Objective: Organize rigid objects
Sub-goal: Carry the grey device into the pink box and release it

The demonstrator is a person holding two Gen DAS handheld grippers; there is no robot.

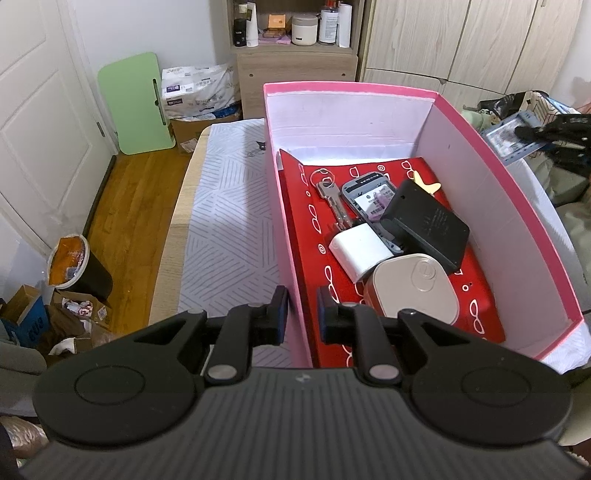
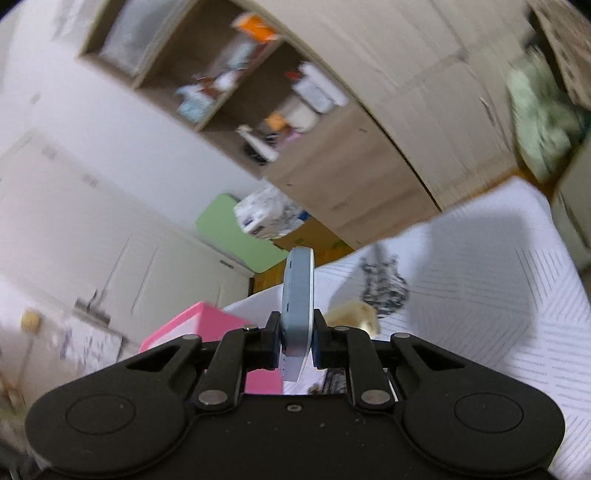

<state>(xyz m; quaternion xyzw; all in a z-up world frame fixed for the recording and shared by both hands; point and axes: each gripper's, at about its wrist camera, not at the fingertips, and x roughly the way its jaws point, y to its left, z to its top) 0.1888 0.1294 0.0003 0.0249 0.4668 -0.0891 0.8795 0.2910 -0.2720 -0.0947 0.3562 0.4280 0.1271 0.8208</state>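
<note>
A pink box (image 1: 491, 177) with a red lining sits on the bed. Inside lie keys (image 1: 330, 195), a grey device (image 1: 369, 195), a black case (image 1: 424, 225), a white charger (image 1: 360, 251) and a beige tin (image 1: 413, 288). My left gripper (image 1: 301, 314) is shut on the box's left wall (image 1: 284, 236), one finger on each side. My right gripper (image 2: 295, 343) is shut on a flat blue-grey device (image 2: 298, 295), held edge-on above the bed; the pink box (image 2: 184, 325) shows low on the left. The right gripper (image 1: 532, 133) also shows at far right in the left wrist view.
The bed has a white striped cover (image 1: 229, 221). A bin (image 1: 74, 266) and cardboard clutter (image 1: 55, 317) stand on the wood floor at left. A green board (image 1: 135, 107) leans on the wall. A shelf unit (image 1: 295, 33) and wardrobes (image 1: 461, 40) stand behind.
</note>
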